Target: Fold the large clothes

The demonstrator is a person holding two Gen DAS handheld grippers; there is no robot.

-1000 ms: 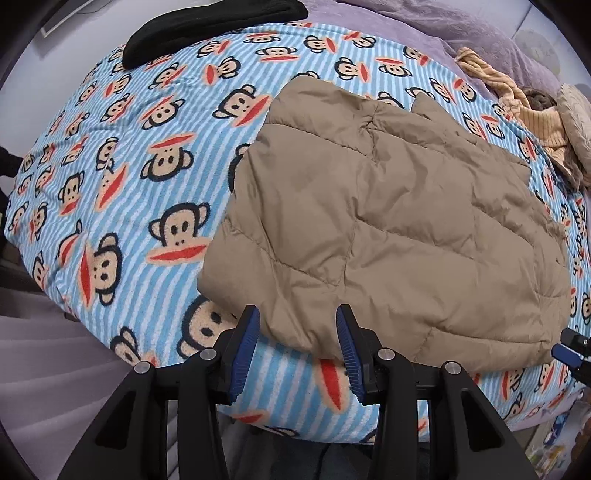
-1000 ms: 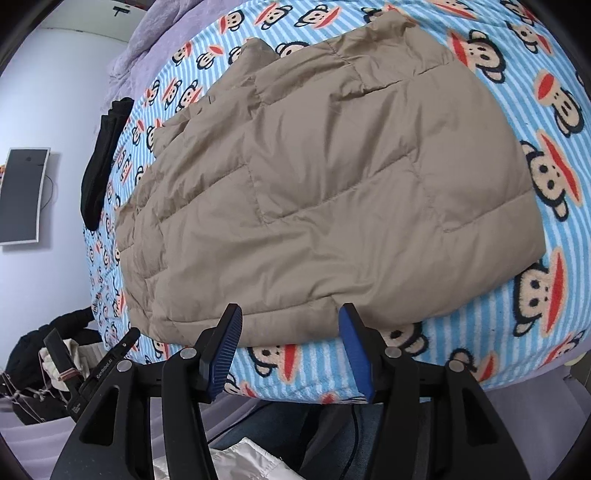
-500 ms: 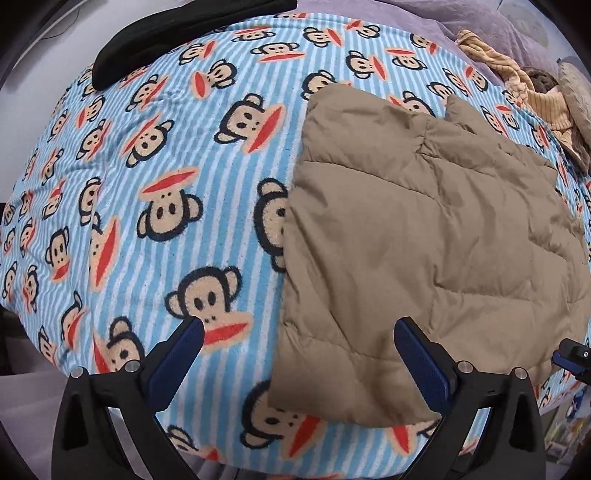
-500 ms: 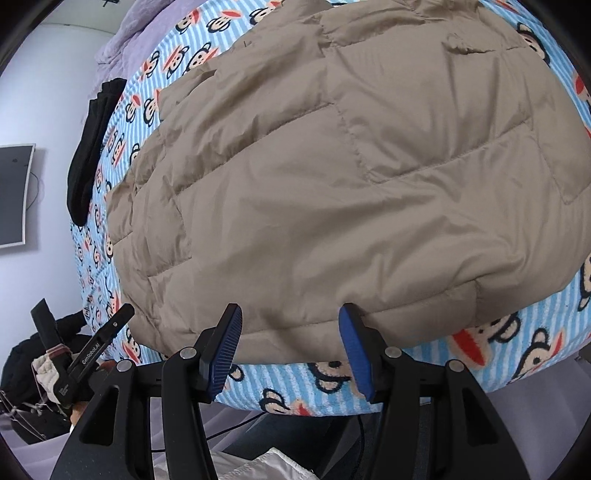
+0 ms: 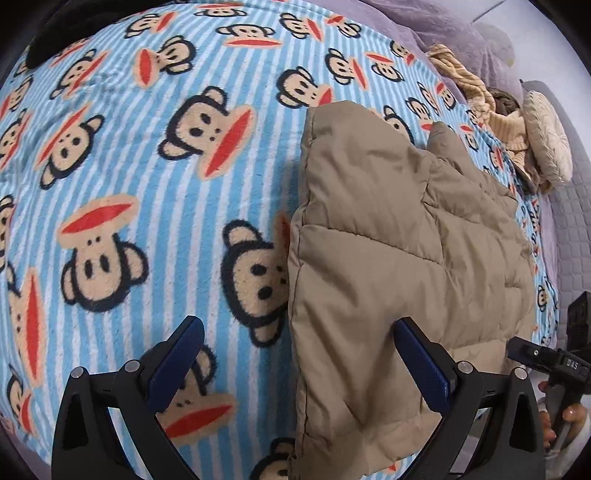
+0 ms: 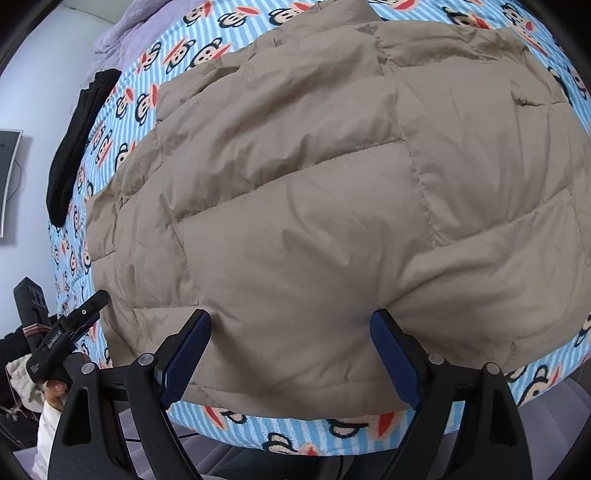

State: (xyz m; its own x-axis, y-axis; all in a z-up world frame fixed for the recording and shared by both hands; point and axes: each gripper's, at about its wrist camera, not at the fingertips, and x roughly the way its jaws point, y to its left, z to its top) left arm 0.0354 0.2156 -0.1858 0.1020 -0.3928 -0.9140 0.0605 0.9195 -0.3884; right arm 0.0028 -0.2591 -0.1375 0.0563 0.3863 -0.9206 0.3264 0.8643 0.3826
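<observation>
Two claws work over a bed covered by a blue-striped monkey-print blanket (image 5: 122,177), on which the tan quilted jacket (image 6: 314,206) lies flat near the front edge. Left claw (image 5: 295,363): spread wide, straddling the jacket's left edge, gripping nothing. Right claw (image 6: 291,356): spread wide over the jacket's near hem, gripping nothing. Only the left wrist view shows a lilac cover (image 5: 436,29), a cream knit garment (image 5: 476,96) and a round cushion (image 5: 546,136) at the far side. Only the right wrist view shows a black garment (image 6: 72,147), a pale wall and a wall panel (image 6: 7,181).
</observation>
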